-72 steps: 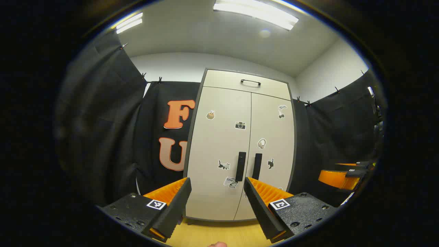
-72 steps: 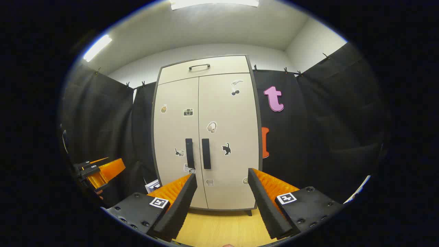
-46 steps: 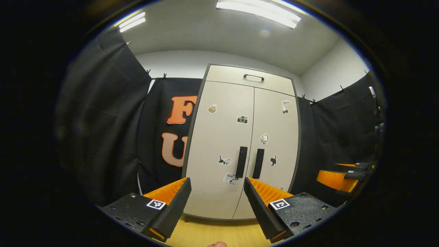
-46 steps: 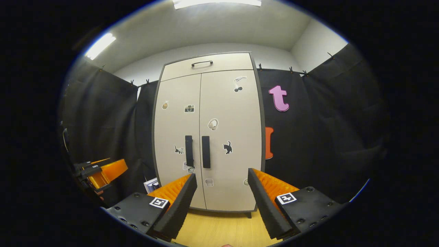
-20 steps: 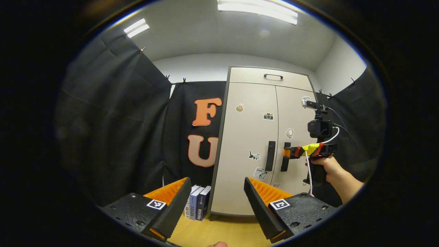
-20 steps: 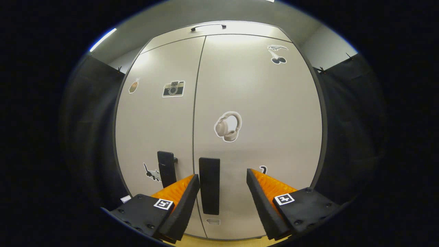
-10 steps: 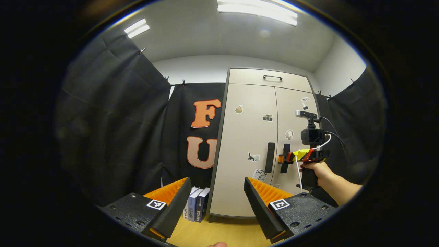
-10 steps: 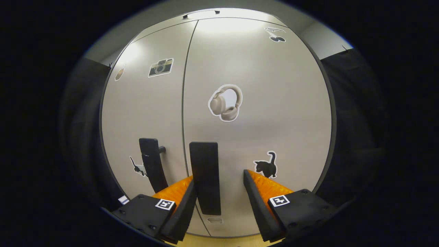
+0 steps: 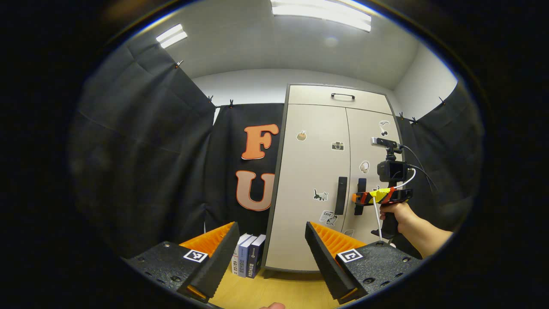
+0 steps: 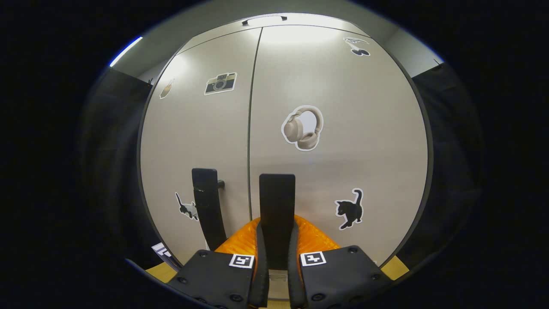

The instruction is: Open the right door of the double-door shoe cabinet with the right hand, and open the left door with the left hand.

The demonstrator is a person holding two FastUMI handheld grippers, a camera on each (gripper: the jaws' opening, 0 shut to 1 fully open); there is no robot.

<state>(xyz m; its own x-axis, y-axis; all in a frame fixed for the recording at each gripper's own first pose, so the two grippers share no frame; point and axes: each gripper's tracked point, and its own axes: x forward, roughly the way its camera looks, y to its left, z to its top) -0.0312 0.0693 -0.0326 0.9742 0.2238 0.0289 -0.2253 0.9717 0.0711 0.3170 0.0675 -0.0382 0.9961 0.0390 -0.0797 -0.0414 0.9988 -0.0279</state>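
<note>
I have my right gripper (image 10: 276, 253) pinching the right door's handle (image 10: 276, 201) on the shoe cabinet (image 9: 317, 128), but both doors look closed, and my left gripper (image 9: 270, 253) is spread wide, well back from the left door's handle (image 9: 341, 195).

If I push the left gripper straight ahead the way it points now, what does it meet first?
Probably the cabinet's left door, near its outer edge: that shows between the open left gripper fingers. The path looks free until then, though depth is hard to judge.
</note>
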